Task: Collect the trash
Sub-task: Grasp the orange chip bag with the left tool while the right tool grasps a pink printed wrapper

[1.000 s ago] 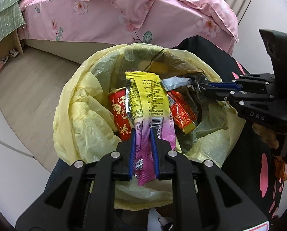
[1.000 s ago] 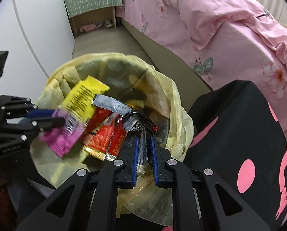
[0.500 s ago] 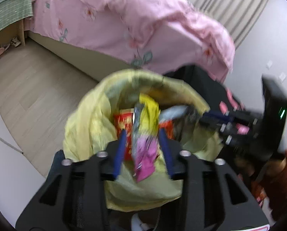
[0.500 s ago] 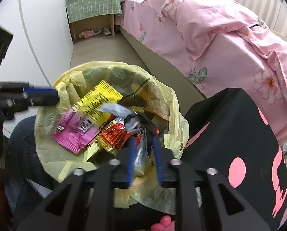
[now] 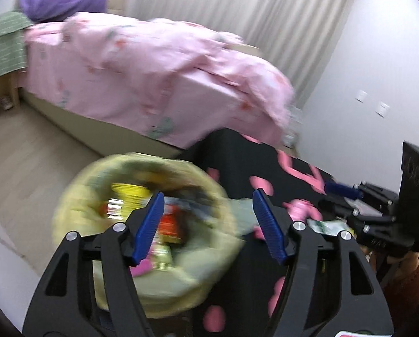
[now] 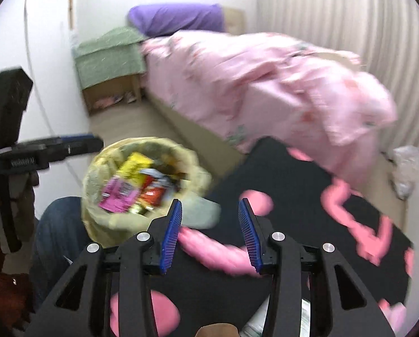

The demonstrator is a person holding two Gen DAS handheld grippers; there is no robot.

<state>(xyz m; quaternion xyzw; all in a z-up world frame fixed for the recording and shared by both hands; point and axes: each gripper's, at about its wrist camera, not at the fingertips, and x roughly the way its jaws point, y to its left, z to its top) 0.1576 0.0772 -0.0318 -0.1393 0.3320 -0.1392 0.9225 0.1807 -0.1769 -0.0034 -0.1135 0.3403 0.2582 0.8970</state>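
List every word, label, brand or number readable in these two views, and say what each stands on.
None reads clearly.
Black body of the left gripper: white lettering, too blurred to read.
Black body of the right gripper: faint lettering, unreadable.
Yellow-and-pink snack wrapper in the yellow plastic trash bag: print and barcode motion-blurred.
Red wrapper: print unreadable.

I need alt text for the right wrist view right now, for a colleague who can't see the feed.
The open, empty right gripper hovers over a black cloth with pink shapes. To its left, a yellow-lined trash bin holds a yellow and magenta snack wrapper and a red wrapper. The left gripper enters at far left; a bed with a pink floral duvet stands behind.
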